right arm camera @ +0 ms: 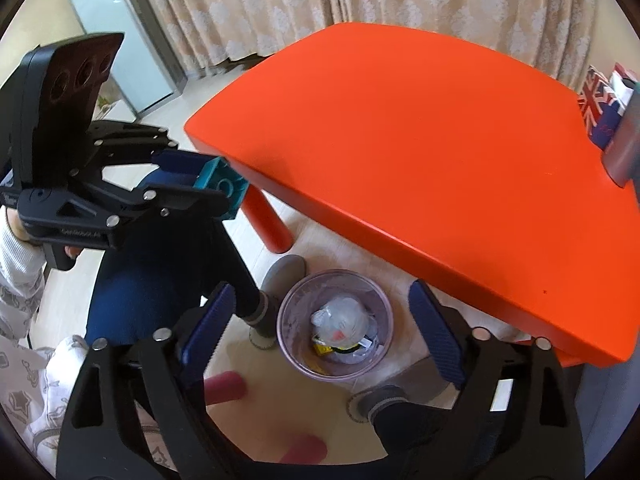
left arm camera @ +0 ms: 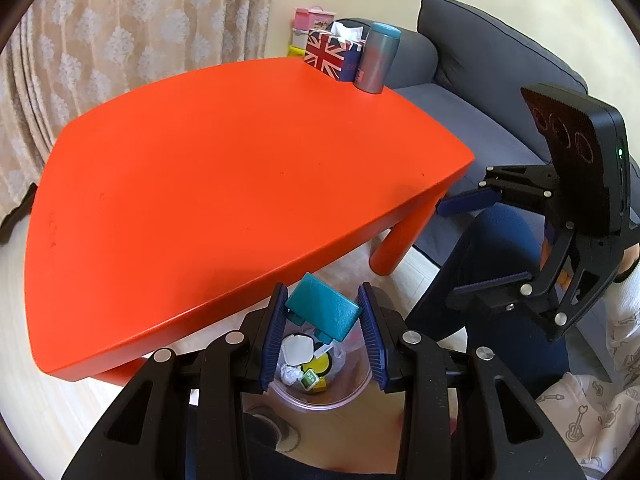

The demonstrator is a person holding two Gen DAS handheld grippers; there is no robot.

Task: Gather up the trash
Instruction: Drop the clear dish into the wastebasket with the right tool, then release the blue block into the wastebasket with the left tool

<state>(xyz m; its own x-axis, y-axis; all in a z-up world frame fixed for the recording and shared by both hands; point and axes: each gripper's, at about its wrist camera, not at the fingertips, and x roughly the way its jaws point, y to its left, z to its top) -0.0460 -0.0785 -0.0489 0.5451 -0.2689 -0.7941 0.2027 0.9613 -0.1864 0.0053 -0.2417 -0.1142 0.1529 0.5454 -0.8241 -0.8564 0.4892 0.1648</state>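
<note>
My left gripper [left arm camera: 323, 312] is shut on a teal toy block [left arm camera: 322, 307] and holds it in the air above a clear round trash bin [left arm camera: 352, 394] on the floor. The bin holds crumpled paper, wrappers and a plastic bag. In the right wrist view the left gripper [right arm camera: 216, 184] shows with the teal block [right arm camera: 222, 184] beside the table corner, and the bin [right arm camera: 290, 344] sits between my fingers. My right gripper [right arm camera: 320, 330] is open and empty above the bin; it also shows in the left wrist view [left arm camera: 476, 240].
A red table [left arm camera: 224, 184] stands beside the bin, with a Union Jack tissue box [left arm camera: 334, 54] and a grey can [left arm camera: 378, 58] at its far corner. A grey sofa [left arm camera: 492, 64] is behind. The person's legs and feet [right arm camera: 280, 276] are around the bin.
</note>
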